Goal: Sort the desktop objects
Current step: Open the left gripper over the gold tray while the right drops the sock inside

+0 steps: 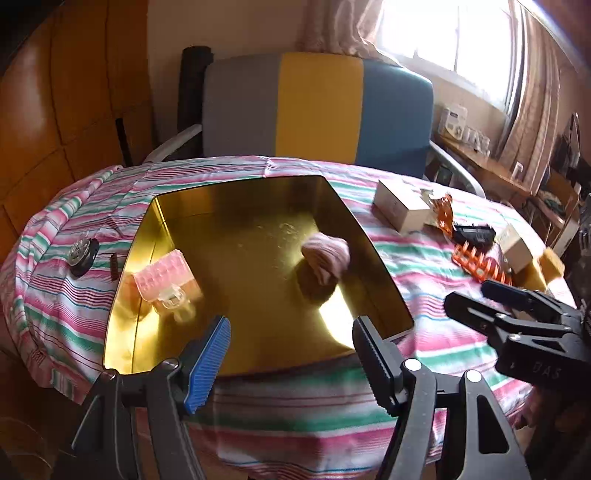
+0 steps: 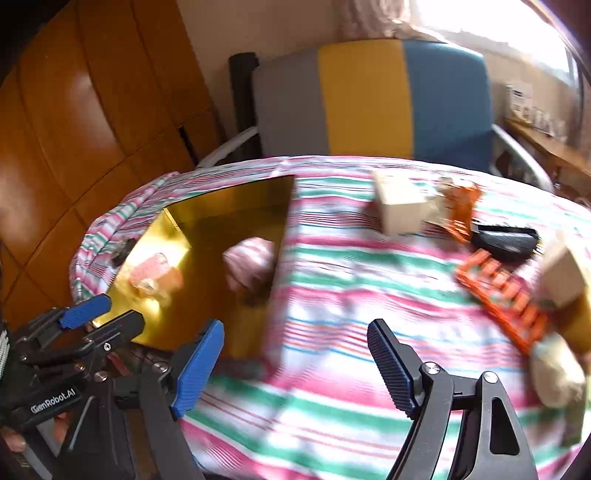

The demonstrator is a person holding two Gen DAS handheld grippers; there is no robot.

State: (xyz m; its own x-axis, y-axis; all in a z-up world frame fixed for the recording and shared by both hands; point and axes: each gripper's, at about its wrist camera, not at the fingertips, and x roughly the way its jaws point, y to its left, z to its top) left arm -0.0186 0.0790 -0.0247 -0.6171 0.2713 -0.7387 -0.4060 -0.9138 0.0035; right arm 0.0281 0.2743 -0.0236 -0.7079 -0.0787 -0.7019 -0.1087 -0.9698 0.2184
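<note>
- Gold tin (image 1: 255, 229) on striped tablecloth (image 1: 424, 325): holds pink clear box (image 1: 162, 280) at left wall, pink cloth bundle (image 1: 327, 258) at right wall.
- Unsorted, right of tin: white box (image 1: 400, 206), orange combs (image 1: 480, 264), black item (image 1: 474, 233).
- Left gripper (image 1: 291, 354): jaws apart, empty, over tin's near edge.
- Right gripper (image 2: 295, 365): jaws apart, empty, above cloth.

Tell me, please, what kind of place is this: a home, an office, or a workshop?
Most likely a room in a home. A table with a striped cloth holds a gold tin. Behind it stand a colour-block chair, a curtained window and wooden cabinet doors.
</note>
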